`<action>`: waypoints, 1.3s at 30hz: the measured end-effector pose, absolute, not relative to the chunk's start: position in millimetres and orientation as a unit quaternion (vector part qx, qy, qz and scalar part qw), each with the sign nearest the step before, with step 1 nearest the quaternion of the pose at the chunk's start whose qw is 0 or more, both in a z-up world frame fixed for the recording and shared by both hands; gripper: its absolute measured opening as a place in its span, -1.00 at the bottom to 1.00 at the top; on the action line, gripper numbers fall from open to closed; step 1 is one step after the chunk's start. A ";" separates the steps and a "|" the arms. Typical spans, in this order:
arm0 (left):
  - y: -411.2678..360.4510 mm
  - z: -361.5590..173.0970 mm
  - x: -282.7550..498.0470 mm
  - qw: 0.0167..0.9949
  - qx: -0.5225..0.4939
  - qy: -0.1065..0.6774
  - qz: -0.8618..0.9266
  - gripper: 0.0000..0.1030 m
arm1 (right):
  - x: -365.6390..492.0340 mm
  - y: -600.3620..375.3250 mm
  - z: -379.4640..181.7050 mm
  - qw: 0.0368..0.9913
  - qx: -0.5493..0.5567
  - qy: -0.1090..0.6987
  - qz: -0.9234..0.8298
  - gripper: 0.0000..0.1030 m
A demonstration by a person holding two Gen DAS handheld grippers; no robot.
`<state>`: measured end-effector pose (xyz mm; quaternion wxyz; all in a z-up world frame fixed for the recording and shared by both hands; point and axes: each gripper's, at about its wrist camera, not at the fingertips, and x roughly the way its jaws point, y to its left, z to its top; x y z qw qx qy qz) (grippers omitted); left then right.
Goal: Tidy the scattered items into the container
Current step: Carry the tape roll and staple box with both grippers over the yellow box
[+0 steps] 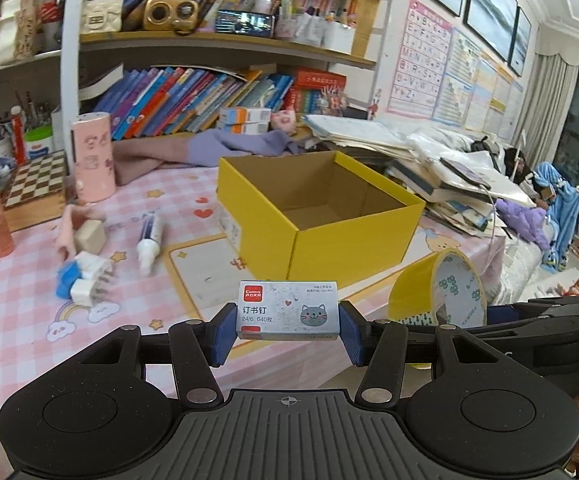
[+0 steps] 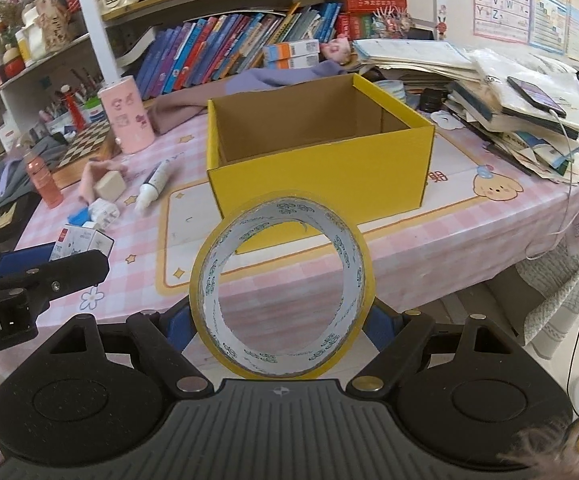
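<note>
Partly hidden, right gripper (image 2: 281, 316) pads grip tape roll (image 2: 281, 288) (upright).

Home study, crammed bookshelves (image 1: 193, 96), alphabet poster (image 1: 419, 64)

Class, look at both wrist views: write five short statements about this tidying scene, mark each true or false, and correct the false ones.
1. The left gripper grips a staple box. True.
2. The right gripper is empty. False: it grips a tape roll.
3. The yellow box holds several items. False: no items show inside it.
4. A glue tube lies on the tablecloth. True.
5. The yellow box has its lid on. False: its top is open.
</note>
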<state>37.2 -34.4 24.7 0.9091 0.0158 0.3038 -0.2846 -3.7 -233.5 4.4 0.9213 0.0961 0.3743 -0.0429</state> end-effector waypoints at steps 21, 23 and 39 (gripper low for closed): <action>-76.3 39.0 59.0 0.907 0.044 0.274 -0.318 0.01 | 9.4 -270.7 4.9 0.921 0.116 0.364 -0.069 0.59; -80.4 40.3 61.8 0.907 0.046 0.270 -0.320 0.01 | 13.2 -274.3 5.3 0.922 0.115 0.363 -0.068 0.59; -118.3 48.2 89.5 0.906 0.039 0.252 -0.337 0.01 | 40.8 -307.8 19.1 0.937 0.087 0.330 -0.072 0.59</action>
